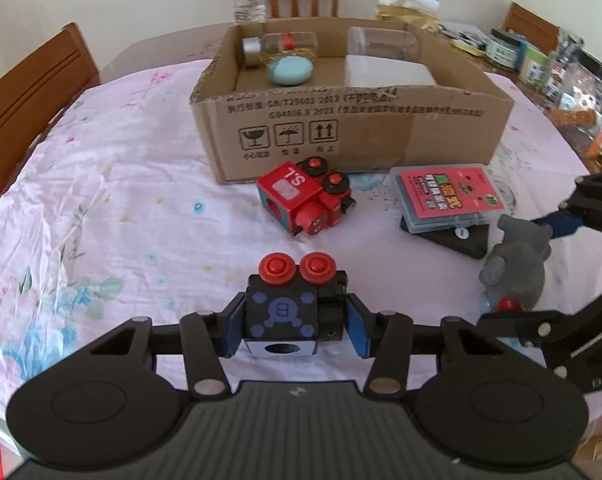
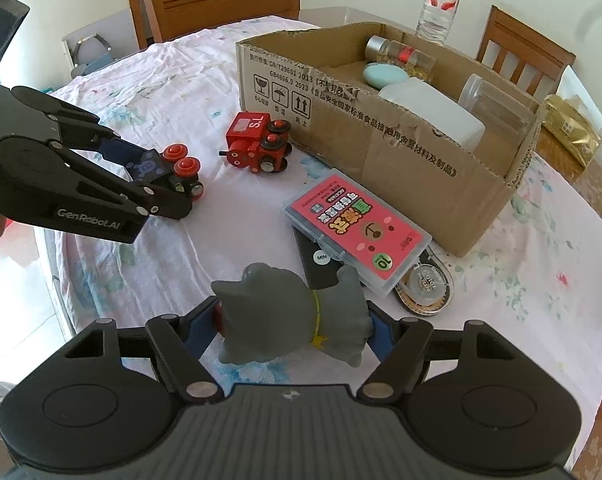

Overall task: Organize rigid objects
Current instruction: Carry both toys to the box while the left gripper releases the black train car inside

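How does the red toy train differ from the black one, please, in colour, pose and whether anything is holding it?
The red train has a red body with black wheels; the black train has a black body with red wheels. The red train lies free on its side beside the box; the black train, also wheels-up, is clamped in the left tool. Both are blocky toy locomotives outside the box.

Wooden chairs (image 1: 33, 92) ring the bench (image 1: 113, 208), its pale floral cloth wrinkled and bright with daylight. A clear water bottle (image 2: 439, 2) stands upright just behind the cardboard. Off at the far edge sits a crinkled gold packet (image 2: 573, 132), and beyond it a crowd of jars and tins (image 1: 541, 60).
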`<act>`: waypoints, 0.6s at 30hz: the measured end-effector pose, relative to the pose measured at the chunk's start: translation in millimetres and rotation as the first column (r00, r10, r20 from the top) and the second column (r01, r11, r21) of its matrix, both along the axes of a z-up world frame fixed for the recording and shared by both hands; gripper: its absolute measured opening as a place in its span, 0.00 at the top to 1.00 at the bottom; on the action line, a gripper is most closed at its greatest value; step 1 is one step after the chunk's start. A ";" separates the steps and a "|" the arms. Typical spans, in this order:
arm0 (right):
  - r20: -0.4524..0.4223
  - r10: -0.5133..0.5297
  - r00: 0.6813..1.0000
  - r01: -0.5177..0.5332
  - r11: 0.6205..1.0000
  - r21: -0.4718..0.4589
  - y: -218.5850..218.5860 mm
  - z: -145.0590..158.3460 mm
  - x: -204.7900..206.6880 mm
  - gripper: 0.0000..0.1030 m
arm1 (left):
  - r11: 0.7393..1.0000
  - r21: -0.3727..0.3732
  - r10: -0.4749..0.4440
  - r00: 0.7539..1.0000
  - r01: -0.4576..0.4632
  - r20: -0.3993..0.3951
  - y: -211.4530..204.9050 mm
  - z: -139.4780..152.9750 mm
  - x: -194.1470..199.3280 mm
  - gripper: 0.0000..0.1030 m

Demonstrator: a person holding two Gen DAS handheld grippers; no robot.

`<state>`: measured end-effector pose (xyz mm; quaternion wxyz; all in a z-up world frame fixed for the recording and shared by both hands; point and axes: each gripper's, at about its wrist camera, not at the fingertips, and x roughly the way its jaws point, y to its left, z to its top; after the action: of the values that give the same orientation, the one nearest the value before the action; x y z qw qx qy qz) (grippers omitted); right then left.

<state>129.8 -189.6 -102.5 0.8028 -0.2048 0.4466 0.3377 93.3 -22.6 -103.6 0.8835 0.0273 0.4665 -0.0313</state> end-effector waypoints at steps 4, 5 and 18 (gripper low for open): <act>-0.013 -0.017 1.000 0.017 1.000 -0.022 -0.6 6.0 5.7 0.24 | 0.998 0.004 -0.056 0.998 0.056 -0.022 3.6 8.8 4.0 0.52; -0.014 -0.021 1.000 0.020 1.000 -0.021 -1.7 8.6 6.7 0.24 | 0.997 0.005 -0.072 0.997 0.072 -0.022 4.7 12.8 4.6 0.52; -0.011 -0.079 0.997 0.079 0.996 0.036 -18.2 71.5 24.3 0.24 | 0.978 0.010 -0.210 0.976 0.210 0.048 13.0 81.8 29.5 0.52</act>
<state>154.1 -207.8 -31.0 0.8170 -0.1705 0.4521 0.3148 122.9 -9.6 -21.8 0.8863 0.0795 0.4394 -0.1227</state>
